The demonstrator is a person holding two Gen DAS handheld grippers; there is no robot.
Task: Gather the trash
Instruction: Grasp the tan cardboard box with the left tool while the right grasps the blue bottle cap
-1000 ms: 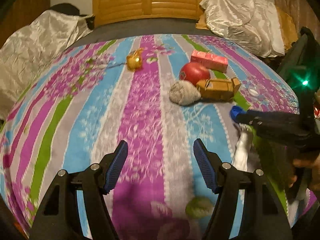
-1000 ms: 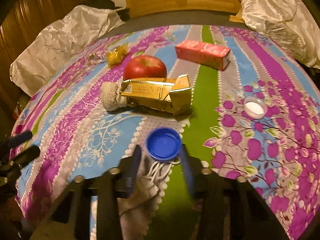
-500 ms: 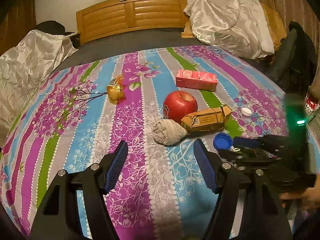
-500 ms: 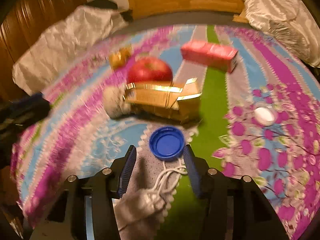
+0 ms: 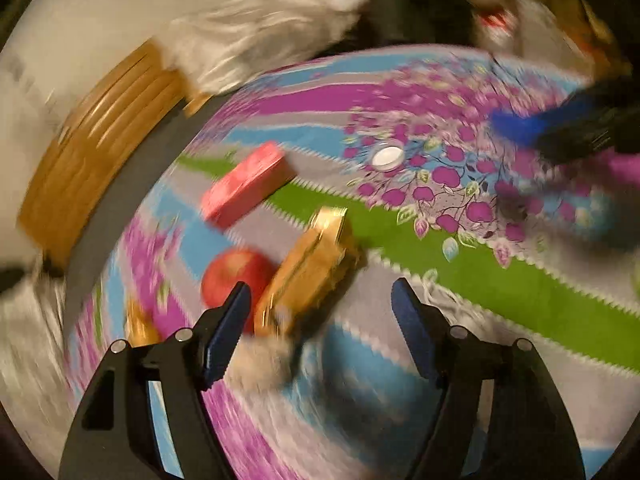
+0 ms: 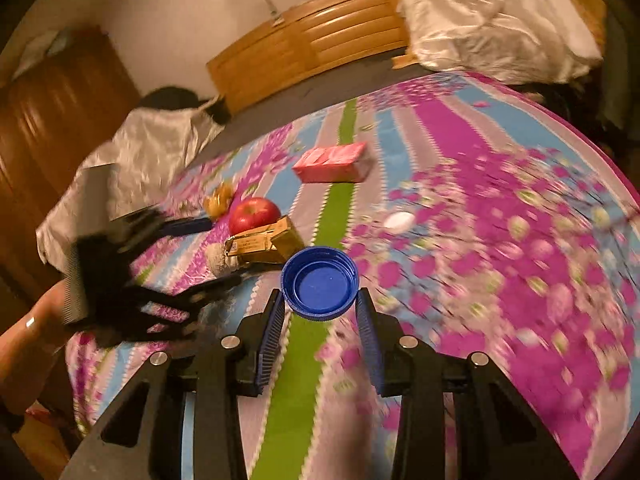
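Observation:
My right gripper (image 6: 320, 304) is shut on a blue bottle cap (image 6: 319, 282) and holds it above the striped bedspread (image 6: 500, 264). My left gripper (image 5: 320, 304) is open and empty, close over a crushed gold carton (image 5: 310, 268), a red apple (image 5: 230, 272) and a grey sock ball (image 5: 260, 362). The left gripper also shows in the right wrist view (image 6: 168, 280), beside the carton (image 6: 266, 242) and apple (image 6: 254, 215). A pink carton (image 6: 332, 162), a gold wrapper (image 6: 218, 202) and a white cap (image 6: 398, 221) lie on the bed.
A wooden headboard (image 6: 312, 40) and white pillows (image 6: 496, 24) stand at the far end. A silvery cover (image 6: 140, 152) lies at the left edge, by a dark wooden wardrobe (image 6: 52, 128). A white drawstring bag (image 5: 460, 312) lies by my left gripper.
My right gripper has shut on the blue cap and lifted it off the bed. My left gripper has swung in close to the gold carton and apple, tilting hard.

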